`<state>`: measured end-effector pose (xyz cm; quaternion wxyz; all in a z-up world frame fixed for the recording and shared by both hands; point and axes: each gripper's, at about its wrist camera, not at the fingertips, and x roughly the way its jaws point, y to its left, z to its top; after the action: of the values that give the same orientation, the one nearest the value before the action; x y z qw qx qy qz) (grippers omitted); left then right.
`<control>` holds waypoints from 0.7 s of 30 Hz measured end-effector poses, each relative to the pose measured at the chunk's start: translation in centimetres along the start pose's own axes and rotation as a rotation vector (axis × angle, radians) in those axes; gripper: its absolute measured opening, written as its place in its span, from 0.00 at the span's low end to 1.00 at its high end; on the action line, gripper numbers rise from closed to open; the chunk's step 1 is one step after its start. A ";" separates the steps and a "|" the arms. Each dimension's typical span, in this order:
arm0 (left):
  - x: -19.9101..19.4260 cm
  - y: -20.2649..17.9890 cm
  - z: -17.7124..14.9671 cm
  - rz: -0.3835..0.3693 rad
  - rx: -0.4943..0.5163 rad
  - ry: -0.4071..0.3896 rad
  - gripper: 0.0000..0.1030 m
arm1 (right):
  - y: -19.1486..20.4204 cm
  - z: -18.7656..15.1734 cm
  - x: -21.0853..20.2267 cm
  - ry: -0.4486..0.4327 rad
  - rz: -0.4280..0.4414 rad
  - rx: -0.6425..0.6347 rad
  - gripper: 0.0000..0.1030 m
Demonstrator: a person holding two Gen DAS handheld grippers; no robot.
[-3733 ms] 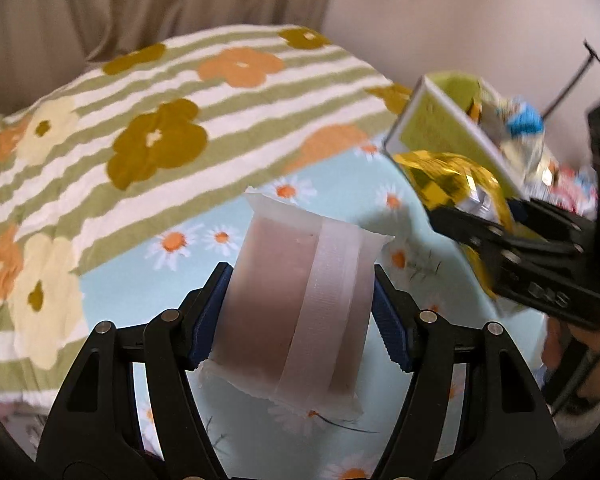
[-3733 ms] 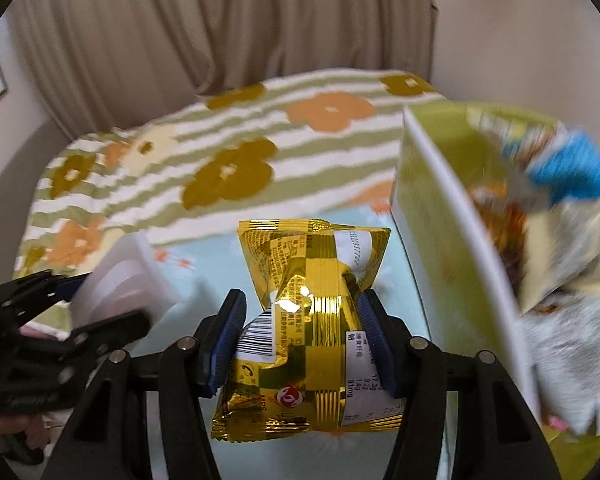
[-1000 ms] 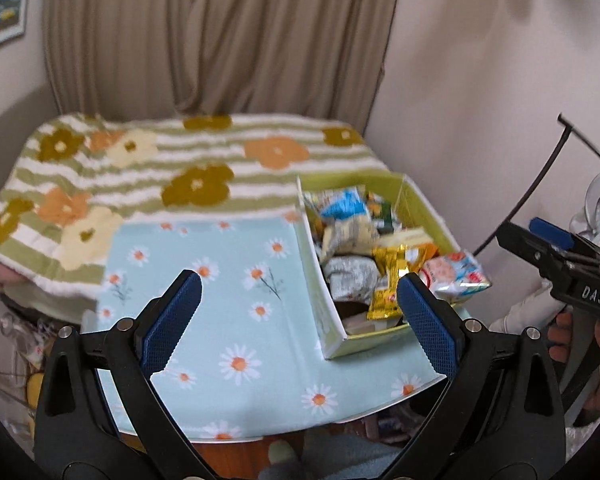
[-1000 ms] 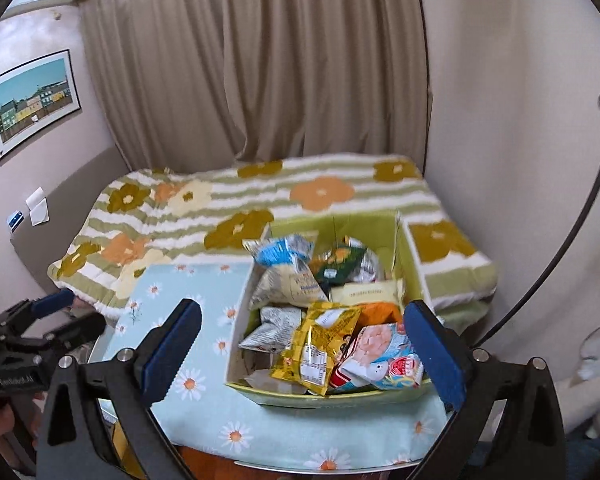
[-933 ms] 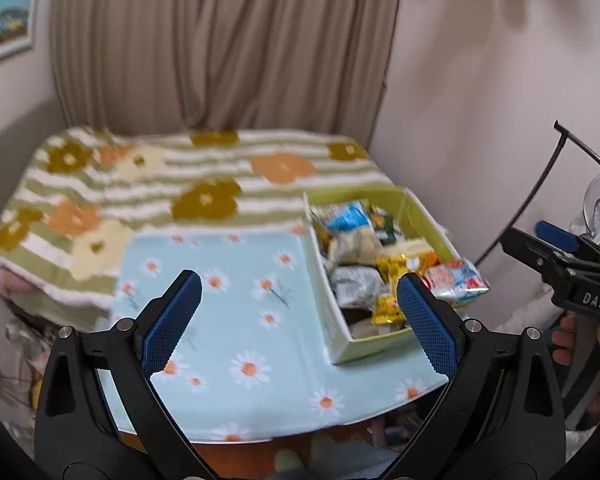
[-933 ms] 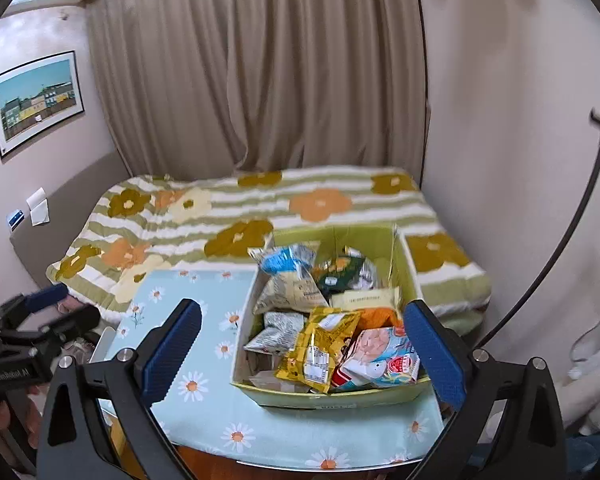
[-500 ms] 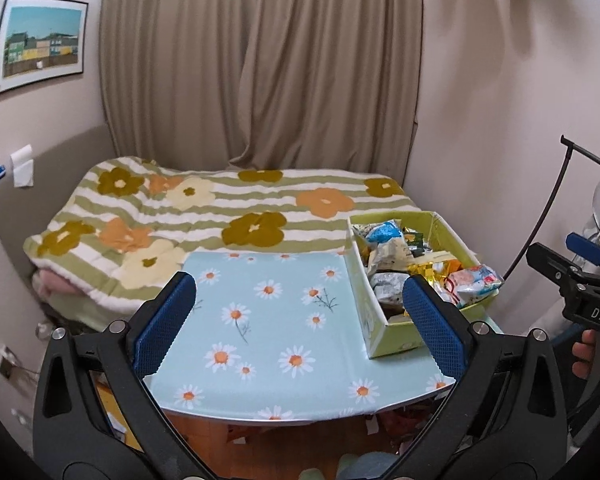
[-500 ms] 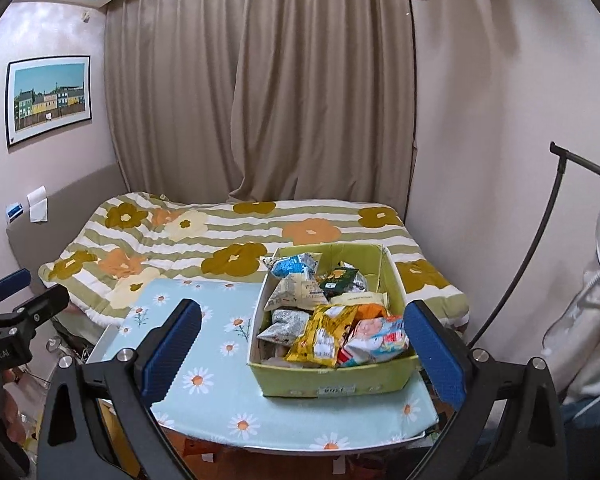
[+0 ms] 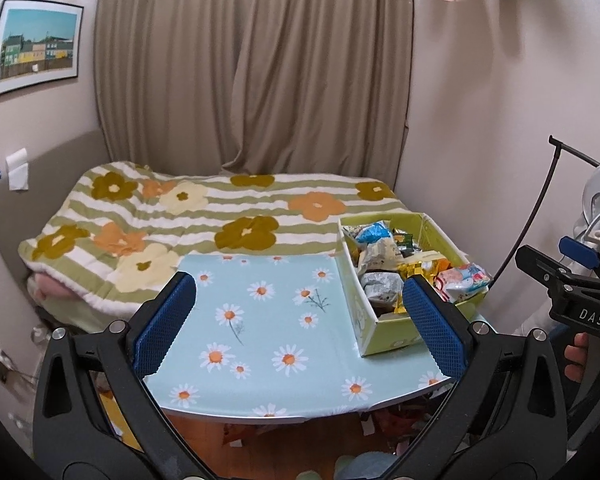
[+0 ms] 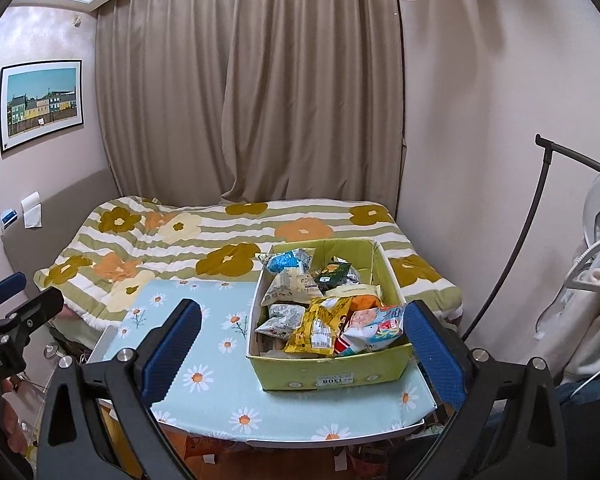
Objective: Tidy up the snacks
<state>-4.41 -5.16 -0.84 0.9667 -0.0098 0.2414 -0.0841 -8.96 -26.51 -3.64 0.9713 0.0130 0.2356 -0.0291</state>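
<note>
A yellow-green cardboard box [image 10: 332,376] sits at the right end of a small table [image 10: 220,392] covered in a pale blue daisy-print cloth; in the right wrist view it lies just right of centre, in the left wrist view at middle right [image 9: 384,336]. It is heaped with snack packets: a gold foil bag [image 10: 320,326] leans against the near wall, a pink and white packet [image 10: 374,328] lies beside it at the near right corner and pokes above the rim, a silver-grey packet [image 10: 282,318] lies to the left, and a blue and white packet [image 10: 290,260] with a dark green one [image 10: 334,274] rest toward the far wall. The cloth left of the box shows only its flower print. The right gripper [image 10: 300,354] hangs above the near edge of the table with its blue-padded fingers [image 10: 172,344] spread wide and nothing between them, the box framed in the gap. The left gripper [image 9: 298,326] is likewise released, its jaws far apart and holding nothing, over the near left part of the cloth. Each gripper shows at the edge of the other's view, the right one [image 9: 568,280] at middle right with fingers of a hand under it. Behind the table lies a bed [image 10: 204,240] with a green-striped flower quilt, backed by beige curtains [image 10: 260,100]; a framed picture [image 10: 42,104] hangs on the wall at upper left.
</note>
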 end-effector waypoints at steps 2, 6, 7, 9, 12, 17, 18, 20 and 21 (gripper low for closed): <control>0.0 -0.1 0.0 0.004 0.000 0.004 1.00 | -0.1 0.0 0.1 -0.001 0.002 0.003 0.98; 0.0 -0.1 -0.1 0.006 0.000 0.003 1.00 | -0.1 0.0 0.1 0.001 0.000 -0.002 0.98; 0.1 -0.2 -0.1 0.009 0.000 0.003 1.00 | -0.1 0.0 0.1 0.001 0.000 -0.003 0.98; 0.2 -0.2 0.0 0.010 -0.003 0.003 1.00 | 0.0 0.1 0.0 0.000 -0.001 -0.003 0.98; 0.3 -0.2 0.0 0.011 -0.003 0.001 1.00 | -0.1 0.3 0.2 0.001 -0.004 0.001 0.98; 0.4 -0.3 0.1 0.009 -0.004 0.004 1.00 | -0.1 0.4 0.5 0.008 -0.007 0.000 0.98; 0.6 -0.3 0.1 0.009 -0.005 0.006 1.00 | -0.1 0.5 0.6 0.009 -0.008 0.001 0.98; 0.8 -0.4 0.3 0.008 -0.004 0.009 1.00 | -0.1 0.5 0.7 0.010 -0.011 0.002 0.98; 0.9 -0.5 0.5 0.006 -0.003 0.010 1.00 | -0.1 0.5 0.7 0.012 -0.012 0.003 0.98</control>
<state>-3.44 -5.81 -0.83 0.9657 -0.0103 0.2465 -0.0808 -8.09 -26.69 -3.52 0.9697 0.0132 0.2412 -0.0354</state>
